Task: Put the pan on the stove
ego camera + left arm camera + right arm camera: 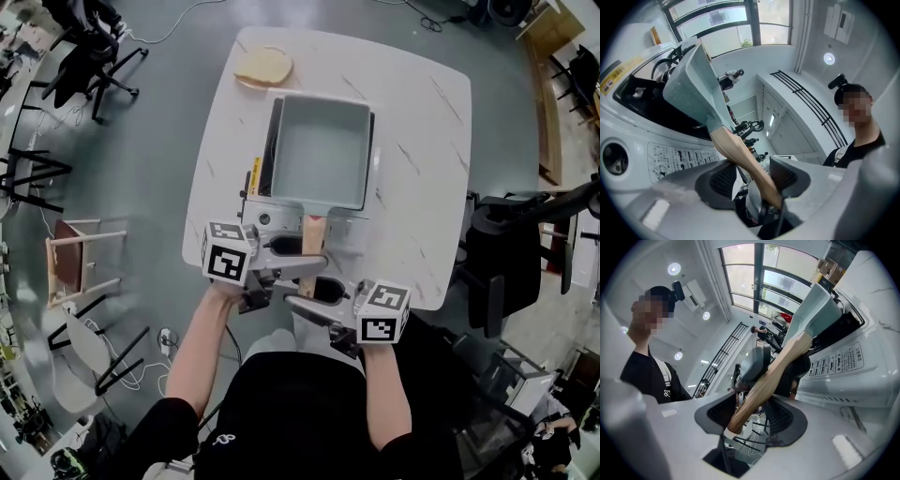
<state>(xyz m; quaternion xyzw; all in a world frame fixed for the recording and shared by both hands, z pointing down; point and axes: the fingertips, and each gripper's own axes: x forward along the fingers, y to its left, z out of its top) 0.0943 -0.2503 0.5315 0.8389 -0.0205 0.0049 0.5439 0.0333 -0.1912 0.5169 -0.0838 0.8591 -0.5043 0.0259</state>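
- Surface: I note a white, grey-veined table top with rounded corners (427,131) standing on a plain grey floor (159,122). A pale tan, bread-like slice (263,66) lies at its far edge.
- Room: a black office chair (94,56) and a light wooden chair (82,258) stand to the left, well apart from the table. The gripper views show tall windows (759,277) and round ceiling lights (673,269).
- Task item: the rectangular grey-blue pan (319,150) rests on the white tabletop gas stove (281,220). Its wooden handle (314,234) points toward the person.
- Left gripper (752,166): the jaws stand part-way open with the end of the wooden handle between them. The handle lies against one pad, and I see a gap at the other.
- Right gripper (754,404): the jaws stand well apart with the handle end between them. It is close to one pad and clear of the other.
- Writing: a yellow strip label (618,75) on the stove's edge carries dark characters I cannot read. A printed instruction panel (839,359) on the stove's front shows small text and diagrams that are illegible. Each gripper's cube bears black-and-white square markers (230,262).
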